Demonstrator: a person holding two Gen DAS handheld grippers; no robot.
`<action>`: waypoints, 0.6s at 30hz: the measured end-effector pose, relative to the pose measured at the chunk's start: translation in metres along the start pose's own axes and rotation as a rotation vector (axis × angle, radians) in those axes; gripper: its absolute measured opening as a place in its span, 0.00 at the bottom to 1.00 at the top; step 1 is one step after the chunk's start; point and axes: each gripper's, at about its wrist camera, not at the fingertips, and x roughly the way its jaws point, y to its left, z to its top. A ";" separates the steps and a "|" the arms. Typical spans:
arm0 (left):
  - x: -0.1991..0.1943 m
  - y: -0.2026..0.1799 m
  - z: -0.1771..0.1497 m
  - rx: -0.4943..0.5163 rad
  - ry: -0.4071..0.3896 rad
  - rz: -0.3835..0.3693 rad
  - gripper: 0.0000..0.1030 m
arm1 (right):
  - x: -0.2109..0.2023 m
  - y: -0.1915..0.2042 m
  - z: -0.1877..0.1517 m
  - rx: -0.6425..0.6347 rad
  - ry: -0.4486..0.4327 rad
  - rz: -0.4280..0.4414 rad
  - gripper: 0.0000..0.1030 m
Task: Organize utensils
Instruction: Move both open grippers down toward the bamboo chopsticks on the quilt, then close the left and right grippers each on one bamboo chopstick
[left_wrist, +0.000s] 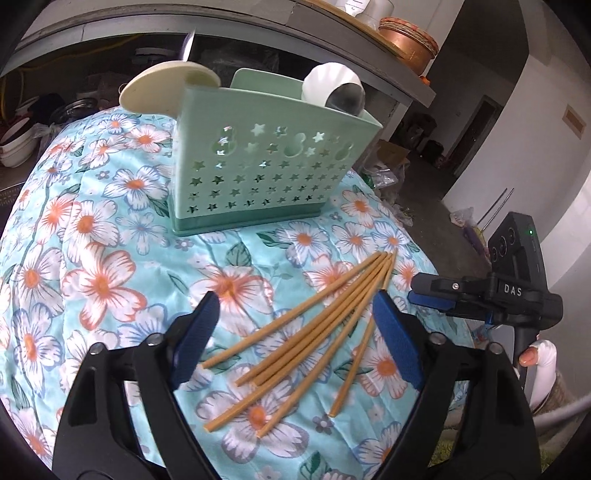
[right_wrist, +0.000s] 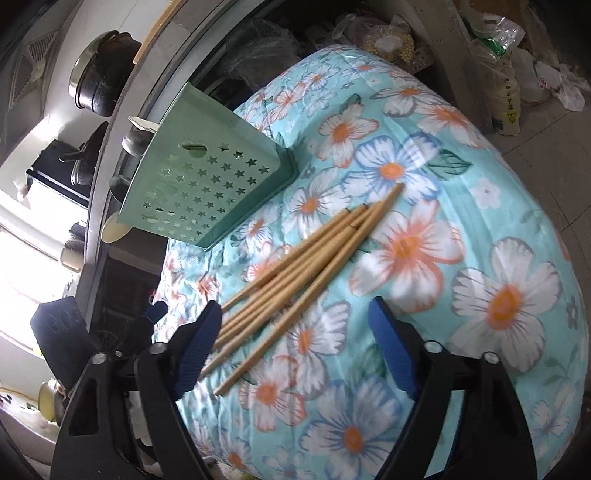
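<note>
On the floral tabletop (left_wrist: 110, 221), chopsticks (left_wrist: 303, 332) lie fanned: light, stiff, slippery; grasp mid-bundle. Left gripper (left_wrist: 295, 339) and right gripper (right_wrist: 295, 347) fingers released, empty.

Mint-green caddy (left_wrist: 266, 162), star cut-outs; tan chopsticks (left_wrist: 306, 332); turquoise cloth (left_wrist: 92, 229), white-orange flowers; blue pads (left_wrist: 397, 332).

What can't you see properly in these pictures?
- Inside of the green holder: both views, its own starred wall hides how the ladles sit.
- Near ends of the chopsticks: right wrist view, the right tool's blue finger covers some, and they look blurred.
- Left tool: right wrist view, only partly seen behind the right tool.
- Person's hand: left wrist view, cut off at the edge.
</note>
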 end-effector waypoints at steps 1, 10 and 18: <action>0.000 0.001 0.000 0.003 -0.002 0.004 0.73 | 0.006 0.003 0.001 -0.003 0.011 -0.018 0.66; -0.005 0.013 0.004 0.039 -0.028 -0.018 0.54 | 0.027 -0.002 0.006 0.085 0.029 -0.122 0.27; -0.006 0.009 0.008 0.093 -0.039 -0.079 0.48 | 0.022 -0.013 0.001 0.130 0.023 -0.114 0.16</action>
